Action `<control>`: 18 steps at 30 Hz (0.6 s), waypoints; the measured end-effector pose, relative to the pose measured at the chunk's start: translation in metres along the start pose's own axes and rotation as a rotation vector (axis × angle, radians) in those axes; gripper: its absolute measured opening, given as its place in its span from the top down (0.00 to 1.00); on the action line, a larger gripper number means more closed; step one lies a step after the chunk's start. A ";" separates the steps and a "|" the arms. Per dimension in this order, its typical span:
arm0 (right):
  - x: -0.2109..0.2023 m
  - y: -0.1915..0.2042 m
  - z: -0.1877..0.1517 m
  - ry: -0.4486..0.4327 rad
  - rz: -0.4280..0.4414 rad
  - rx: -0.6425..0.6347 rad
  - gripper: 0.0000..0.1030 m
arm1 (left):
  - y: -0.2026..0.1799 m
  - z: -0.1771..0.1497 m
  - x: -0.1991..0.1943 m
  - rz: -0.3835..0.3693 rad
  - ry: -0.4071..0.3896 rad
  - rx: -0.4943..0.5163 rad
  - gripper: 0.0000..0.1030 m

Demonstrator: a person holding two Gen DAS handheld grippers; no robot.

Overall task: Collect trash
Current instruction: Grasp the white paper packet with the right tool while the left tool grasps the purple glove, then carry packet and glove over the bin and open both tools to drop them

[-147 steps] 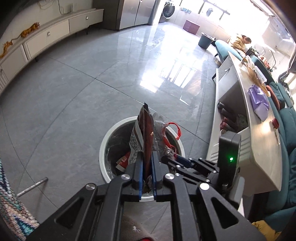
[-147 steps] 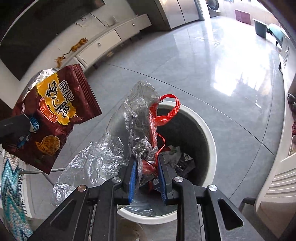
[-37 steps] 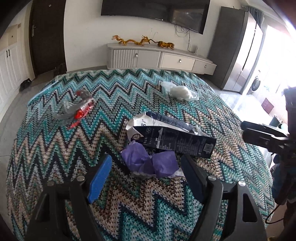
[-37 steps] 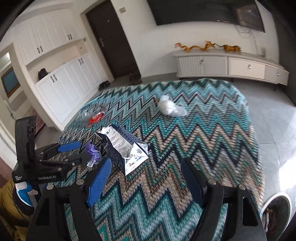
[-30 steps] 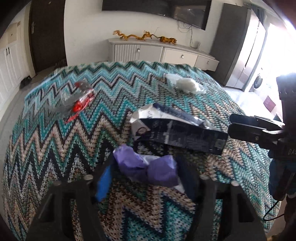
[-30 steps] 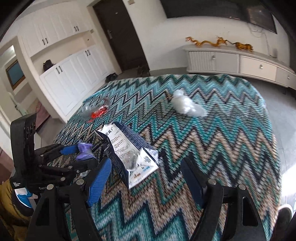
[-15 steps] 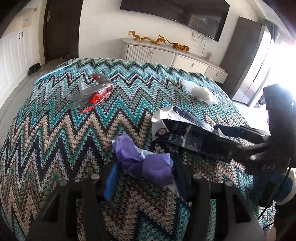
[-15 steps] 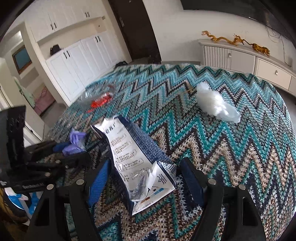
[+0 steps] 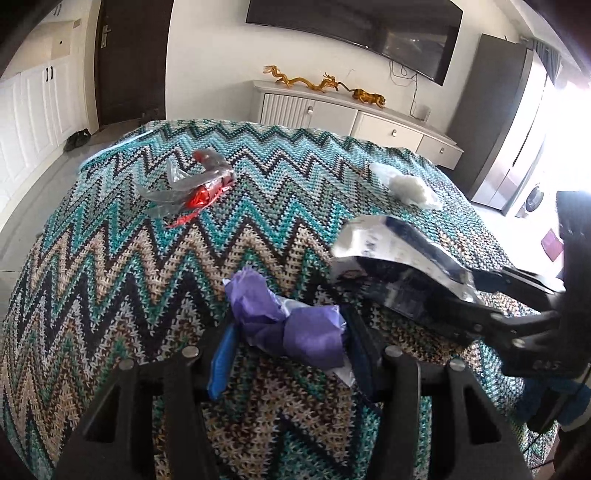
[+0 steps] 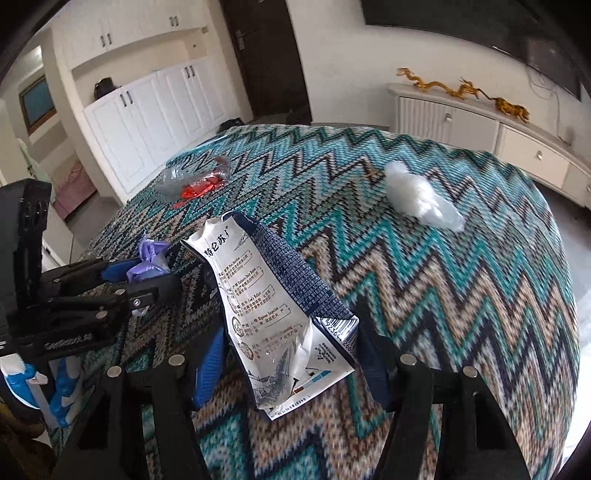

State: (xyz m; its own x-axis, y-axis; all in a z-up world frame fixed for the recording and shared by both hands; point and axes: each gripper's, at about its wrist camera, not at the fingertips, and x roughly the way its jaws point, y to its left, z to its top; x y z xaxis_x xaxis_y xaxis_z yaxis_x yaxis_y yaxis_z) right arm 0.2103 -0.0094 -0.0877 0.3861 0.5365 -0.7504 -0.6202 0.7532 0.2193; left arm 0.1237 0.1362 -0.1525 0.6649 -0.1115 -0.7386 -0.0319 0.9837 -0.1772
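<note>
A zigzag blanket (image 9: 110,280) in teal, tan and black covered the whole surface and carried all the trash. Beyond it a long white cabinet (image 9: 354,118) stood against the wall with gold dragon ornaments (image 9: 321,83) on top, and a dark screen (image 9: 351,27) hung above them. The largest piece of trash was a flattened carton (image 10: 273,306), white and dark blue with printed text, lying near the middle of the blanket. The right gripper (image 10: 288,354) had come around its near end, its jaws closing with the carton between them; whether the pads pressed on it yet could not be told. To the left of the carton, the left gripper (image 9: 288,350) sat low over a crumpled purple wrapper (image 9: 291,325), jaws at a middling width with both pads against the wrapper's sides, holding it. Farther back on the right lay a wad of clear white plastic (image 10: 421,199), well apart from both grippers. On the far left side lay a clear wrapper with red inside (image 9: 195,184), also untouched.
</note>
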 end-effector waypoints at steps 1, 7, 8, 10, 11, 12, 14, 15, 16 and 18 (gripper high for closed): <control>-0.006 -0.001 -0.004 -0.007 -0.002 0.017 0.39 | -0.001 0.000 -0.001 0.007 0.002 0.000 0.50; -0.045 -0.004 -0.019 -0.055 -0.034 0.080 0.39 | -0.011 -0.005 -0.015 0.029 -0.021 0.025 0.51; -0.053 -0.003 -0.021 -0.064 -0.041 0.085 0.39 | -0.013 -0.006 -0.019 0.023 -0.025 0.024 0.51; -0.068 0.000 -0.024 -0.081 -0.053 0.094 0.39 | -0.017 -0.008 -0.027 0.012 -0.035 0.028 0.51; -0.076 0.001 -0.027 -0.090 -0.058 0.098 0.39 | -0.020 -0.009 -0.032 0.010 -0.042 0.034 0.51; -0.083 0.002 -0.029 -0.099 -0.065 0.100 0.39 | -0.023 -0.010 -0.037 0.010 -0.052 0.044 0.51; -0.095 0.005 -0.033 -0.115 -0.070 0.105 0.39 | -0.031 -0.011 -0.051 0.009 -0.082 0.069 0.51; -0.103 0.008 -0.035 -0.127 -0.074 0.109 0.39 | -0.033 -0.011 -0.058 0.005 -0.097 0.077 0.51; -0.108 0.013 -0.035 -0.136 -0.078 0.111 0.39 | -0.036 -0.012 -0.066 0.002 -0.113 0.085 0.51; -0.122 0.017 -0.039 -0.157 -0.084 0.117 0.39 | -0.042 -0.012 -0.079 0.005 -0.145 0.102 0.51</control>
State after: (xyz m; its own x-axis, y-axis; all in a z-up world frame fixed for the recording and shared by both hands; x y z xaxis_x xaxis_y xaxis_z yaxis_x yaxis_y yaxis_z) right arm 0.1260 -0.0766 -0.0171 0.5402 0.5161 -0.6647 -0.5017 0.8316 0.2381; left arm 0.0640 0.1023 -0.0945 0.7658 -0.0927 -0.6364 0.0360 0.9942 -0.1015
